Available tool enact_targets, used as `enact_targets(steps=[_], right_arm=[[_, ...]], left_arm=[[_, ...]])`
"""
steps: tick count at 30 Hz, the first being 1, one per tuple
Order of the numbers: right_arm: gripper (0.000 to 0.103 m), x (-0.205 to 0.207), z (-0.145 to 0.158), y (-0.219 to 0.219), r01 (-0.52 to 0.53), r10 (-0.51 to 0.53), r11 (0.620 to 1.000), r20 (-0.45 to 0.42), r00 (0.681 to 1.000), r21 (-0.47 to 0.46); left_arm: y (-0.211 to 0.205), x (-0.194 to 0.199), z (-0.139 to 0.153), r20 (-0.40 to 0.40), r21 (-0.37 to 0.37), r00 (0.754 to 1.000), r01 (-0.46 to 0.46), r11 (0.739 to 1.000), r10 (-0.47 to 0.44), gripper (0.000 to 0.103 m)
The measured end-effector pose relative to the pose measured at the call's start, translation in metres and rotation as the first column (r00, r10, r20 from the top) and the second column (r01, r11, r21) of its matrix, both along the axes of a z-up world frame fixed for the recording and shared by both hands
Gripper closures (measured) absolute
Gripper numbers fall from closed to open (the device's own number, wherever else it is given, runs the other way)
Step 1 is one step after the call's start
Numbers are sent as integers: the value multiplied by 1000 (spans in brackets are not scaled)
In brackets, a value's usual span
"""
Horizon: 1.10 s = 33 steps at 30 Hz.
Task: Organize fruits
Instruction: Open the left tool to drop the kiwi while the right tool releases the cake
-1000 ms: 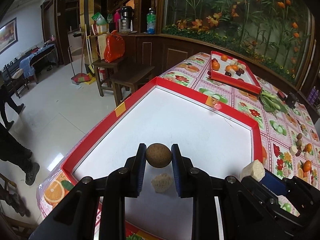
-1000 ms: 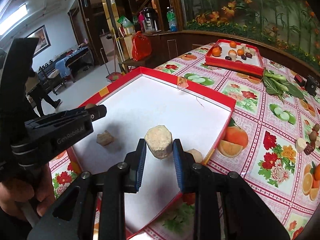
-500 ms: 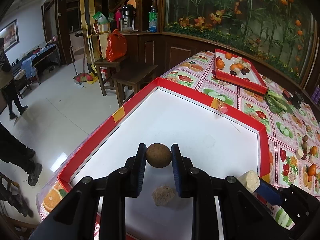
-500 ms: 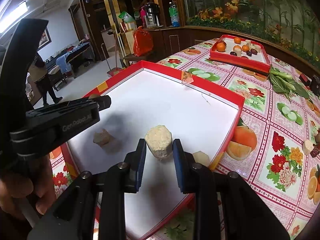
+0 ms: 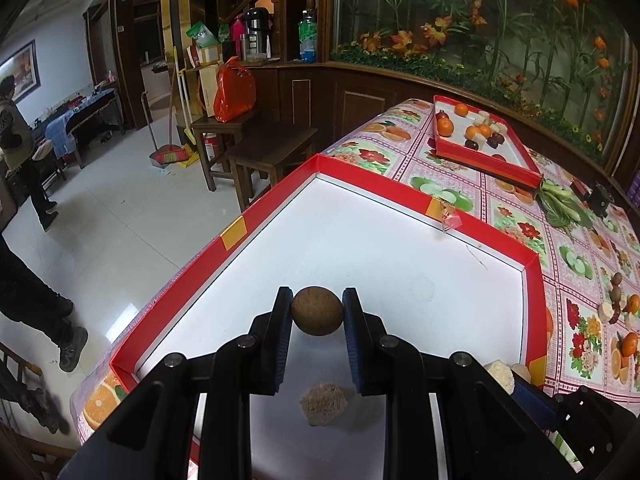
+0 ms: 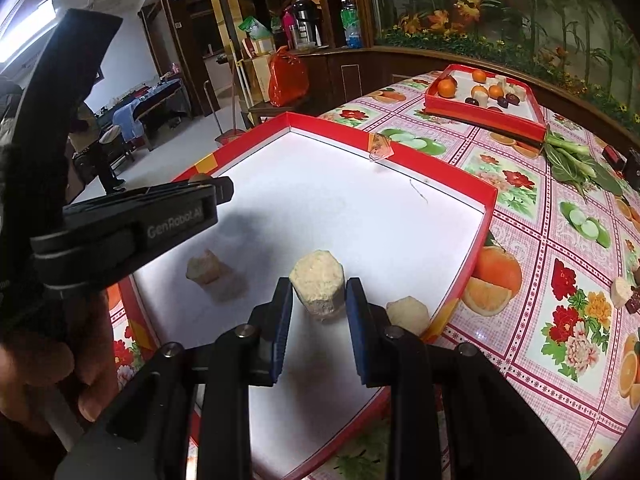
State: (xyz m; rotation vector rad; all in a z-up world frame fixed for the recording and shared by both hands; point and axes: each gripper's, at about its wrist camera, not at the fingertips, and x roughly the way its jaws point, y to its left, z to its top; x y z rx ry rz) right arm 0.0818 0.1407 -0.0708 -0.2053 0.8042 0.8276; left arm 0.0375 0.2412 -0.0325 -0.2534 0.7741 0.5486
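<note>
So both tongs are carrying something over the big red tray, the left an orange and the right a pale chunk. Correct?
Not quite. The left tongs hold a round brown fruit, not an orange, as the left wrist view shows. The right tongs do grip a pale chunk over the big red tray.

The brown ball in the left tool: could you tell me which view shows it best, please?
The left wrist view: the brown ball sits centred between the left tool's fingers, fully lit. The right wrist view shows only a sliver above that tool, seen side-on.
</note>
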Motion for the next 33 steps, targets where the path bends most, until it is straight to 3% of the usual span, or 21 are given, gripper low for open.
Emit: enact_targets(steps=[10,11,13,15,18,20,25,30,33], right_arm=[[71,-5,1,2,-1,1,1000,2,1000,-17],[64,-7,3,1,5,-5,1000,11,1000,-15],[47,-9,8,-3,10,-10,1000,22,1000,-3],[39,-14,17,-11,20,-20,1000,43,999,11],[34,-20,31,-31,43,-45,998,66,997,37],[25,-24,39,-52,75,-79,996,81,994,58],[21,-26,51,-127,187,-201,975,119,972,118],[19,-5,46,-227,394,-410,909,128,903,138],[19,21,36,-268,492,-502,864,105,859,107]], left_arm=[[0,-2,3,6,-18,1000,-2,1000,2,76],[0,-3,4,7,-19,1000,-3,1000,3,70],[0,-6,9,24,-14,1000,-13,1000,14,34],[-4,-17,21,77,27,996,-52,998,49,21],[-13,-27,38,135,60,989,-68,996,60,19],[-21,-31,45,161,64,986,-62,996,51,19],[-59,-32,60,226,94,973,16,995,-37,18],[-119,-10,57,224,99,950,201,974,-219,18],[-158,16,46,176,106,930,306,946,-321,18]])
